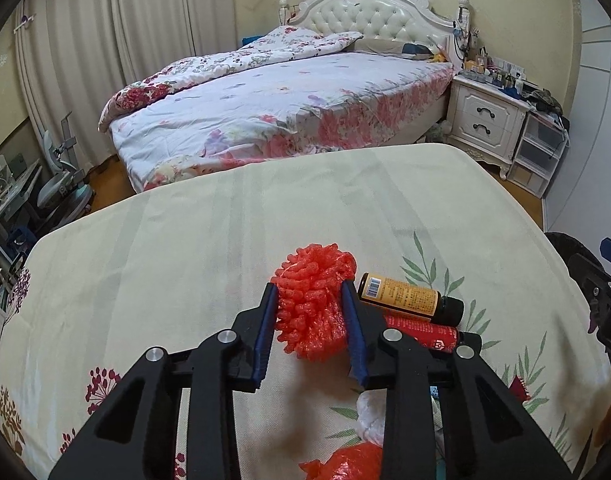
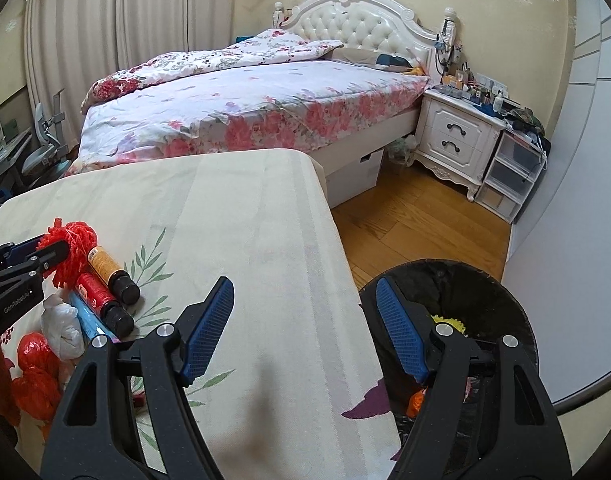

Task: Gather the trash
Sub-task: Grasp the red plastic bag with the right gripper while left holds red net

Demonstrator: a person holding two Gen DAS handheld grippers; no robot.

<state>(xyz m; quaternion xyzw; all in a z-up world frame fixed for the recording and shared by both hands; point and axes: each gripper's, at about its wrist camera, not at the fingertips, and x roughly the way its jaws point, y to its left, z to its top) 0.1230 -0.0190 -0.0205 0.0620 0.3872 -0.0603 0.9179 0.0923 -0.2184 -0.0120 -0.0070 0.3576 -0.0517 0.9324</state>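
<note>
My left tongs (image 1: 309,312) are closed on a red foam net (image 1: 311,304), its frilly mesh squeezed between the two blue pads (image 1: 265,336), and the net rests on the desk (image 1: 185,240), which is draped in a cream cloth printed with leaves and berries. Just to the right of the net lies an amber bottle (image 1: 405,298) with a yellow label and black cap, on its side, and touching it on the near side is a red bottle (image 1: 423,332), also lying flat. In the right wrist view I see the same cluster from the side: the net (image 2: 75,240), the amber bottle (image 2: 109,268), the red bottle (image 2: 101,300), a light blue tube (image 2: 87,316) beside them, a knotted white plastic bag (image 2: 61,324) and a crumpled red plastic bag (image 2: 33,372) nearer the camera. My right tongs (image 2: 301,328) stand wide with nothing between the pads, one finger over the desk cloth and the other over the rim of a black-lined bin (image 2: 485,292) that sits on the wooden floor (image 2: 405,220) right beside the desk edge (something yellow and something orange show inside it, though I cannot tell what they are). Beyond the desk stands a bed (image 2: 245,108) with floral bedding and a white nightstand (image 2: 453,136).
</note>
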